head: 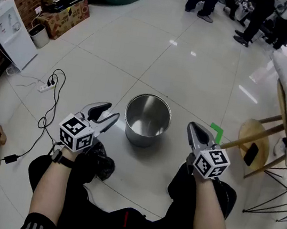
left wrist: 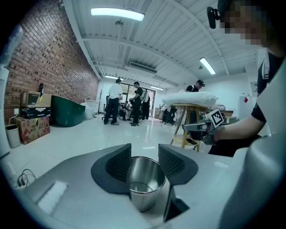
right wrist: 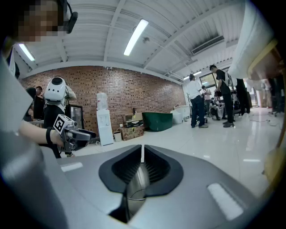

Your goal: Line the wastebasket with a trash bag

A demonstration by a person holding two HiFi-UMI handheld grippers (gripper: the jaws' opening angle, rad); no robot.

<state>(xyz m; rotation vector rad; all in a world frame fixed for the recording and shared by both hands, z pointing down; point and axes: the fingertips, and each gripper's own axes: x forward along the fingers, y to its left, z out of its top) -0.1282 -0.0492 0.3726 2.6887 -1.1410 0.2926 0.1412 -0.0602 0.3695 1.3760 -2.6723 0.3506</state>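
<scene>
Flanking the steel wastebasket (head: pixel 147 120): left tongs (head: pixel 106 115) released at nine o'clock, right tongs (head: pixel 192 126) clenched empty at three o'clock.

Level left gripper (head: pixel 105 116) has jaws apart, right gripper (head: pixel 194 130) seemingly together.

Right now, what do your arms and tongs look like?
Left tongs and right tongs: grey bodies, black ribbed pads, each with a white cube of black square markers. Black strap on the left wrist. Short black sleeves with white stripes.
</scene>
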